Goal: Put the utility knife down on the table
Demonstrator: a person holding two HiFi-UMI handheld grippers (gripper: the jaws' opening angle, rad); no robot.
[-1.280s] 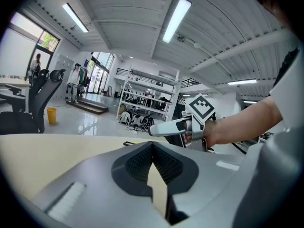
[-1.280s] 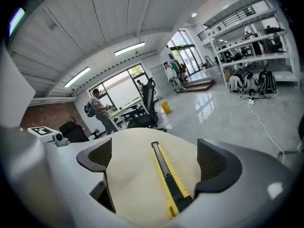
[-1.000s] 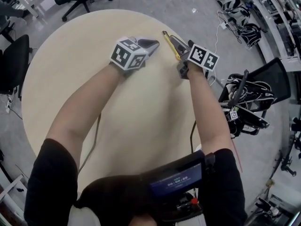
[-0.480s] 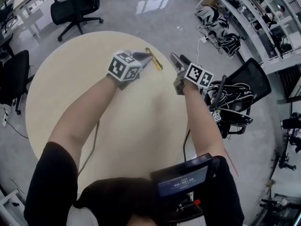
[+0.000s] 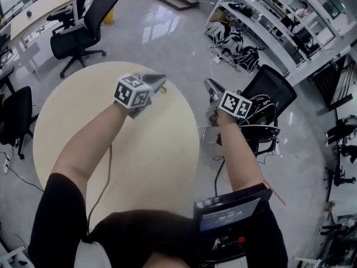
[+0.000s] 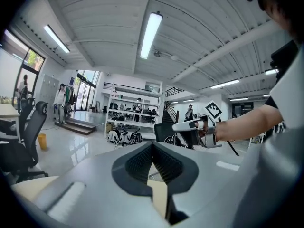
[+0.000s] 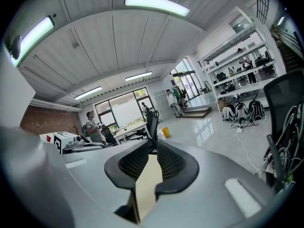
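Observation:
Both grippers are lifted above the round pale table (image 5: 67,144) and point nearly level. My left gripper (image 5: 162,78) hangs over the table's far edge, its jaws together with nothing between them (image 6: 153,144). My right gripper (image 5: 207,82) is past the table's right edge, over the floor; its jaws are closing on nothing (image 7: 154,144). A small yellow tip, apparently the utility knife (image 5: 163,89), shows on the table just under the left gripper; the rest of it is hidden. Neither gripper touches it. Each gripper also shows in the other's view: the right gripper (image 6: 190,126) and the left gripper (image 7: 71,139).
A black office chair (image 5: 270,102) draped with cables stands close to the right of my right gripper. Other chairs stand at the left (image 5: 14,116) and far left (image 5: 83,32). Shelving (image 5: 262,15) runs along the far right. People stand far off in the room.
Both grippers have risen away from the table and the view has tilted up. The right jaws, wide beside the knife earlier, have drawn together. The knife stays on the table.

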